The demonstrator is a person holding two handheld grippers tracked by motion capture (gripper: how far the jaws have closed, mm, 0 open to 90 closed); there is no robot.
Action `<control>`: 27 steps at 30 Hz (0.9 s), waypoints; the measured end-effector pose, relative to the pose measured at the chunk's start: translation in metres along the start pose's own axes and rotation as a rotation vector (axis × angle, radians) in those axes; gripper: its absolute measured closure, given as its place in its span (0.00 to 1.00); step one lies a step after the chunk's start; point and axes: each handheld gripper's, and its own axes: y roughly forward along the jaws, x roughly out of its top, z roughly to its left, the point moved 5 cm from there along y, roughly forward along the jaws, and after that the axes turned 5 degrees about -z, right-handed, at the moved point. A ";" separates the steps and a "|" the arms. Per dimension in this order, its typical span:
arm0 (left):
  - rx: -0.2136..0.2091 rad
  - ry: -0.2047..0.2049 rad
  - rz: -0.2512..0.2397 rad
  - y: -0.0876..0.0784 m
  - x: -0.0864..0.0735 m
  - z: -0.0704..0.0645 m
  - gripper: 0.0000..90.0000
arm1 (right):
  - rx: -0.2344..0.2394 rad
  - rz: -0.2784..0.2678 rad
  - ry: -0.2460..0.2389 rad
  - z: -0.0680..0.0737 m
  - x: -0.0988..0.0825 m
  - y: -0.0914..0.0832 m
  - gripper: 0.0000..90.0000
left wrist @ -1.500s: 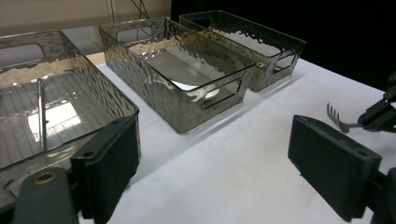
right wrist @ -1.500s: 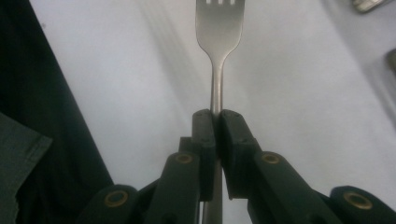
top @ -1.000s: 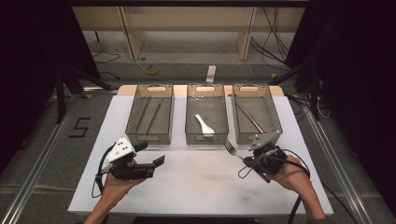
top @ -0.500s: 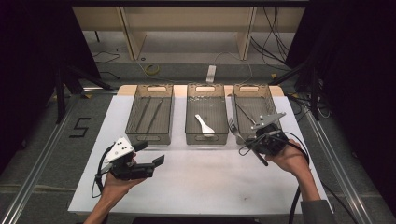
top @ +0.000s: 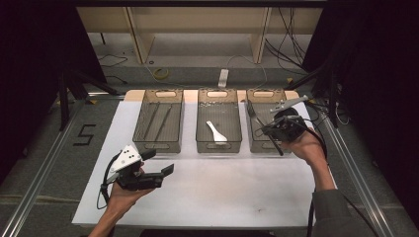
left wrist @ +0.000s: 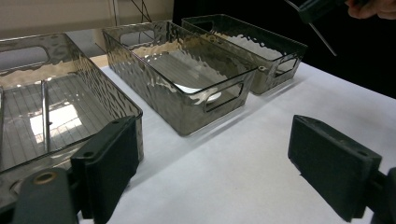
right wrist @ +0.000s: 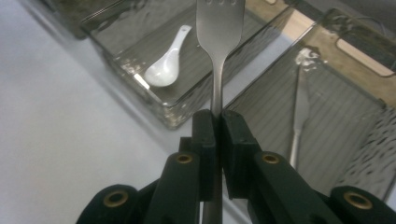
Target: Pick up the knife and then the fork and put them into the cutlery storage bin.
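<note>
Clamping a silver metal fork [right wrist: 218,42] by its handle, the right gripper's [right wrist: 215,122] fingers held it over the smoky clear plastic bin [top: 257,143] that already held a fork, likely for dropping in, while the left gripper's [left wrist: 219,163] fingers stood apart.

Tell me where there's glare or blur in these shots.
High view: table brightly lit, surroundings dark. Left gripper view: a bright patch of glare on the floor of the nearest bin, jaws close and soft. Right gripper view: the fork gleams, the white spoon and background slightly blurred.
</note>
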 end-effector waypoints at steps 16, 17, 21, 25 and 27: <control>-0.003 -0.001 0.001 0.000 0.000 0.000 0.17 | -0.072 -0.014 0.071 -0.035 0.030 0.015 0.95; -0.003 -0.001 0.000 0.000 0.000 0.000 0.17 | -0.077 -0.013 0.074 -0.037 0.030 0.016 0.95; -0.003 0.001 -0.001 0.000 0.000 0.000 0.17 | -0.092 -0.020 0.093 -0.045 0.032 0.020 0.95; -0.004 -0.002 -0.001 0.000 0.000 0.000 0.17 | -0.124 -0.021 0.111 -0.053 0.031 0.024 0.95; -0.004 -0.003 -0.001 0.000 0.000 0.000 0.17 | -0.138 -0.023 0.119 -0.057 0.030 0.025 0.95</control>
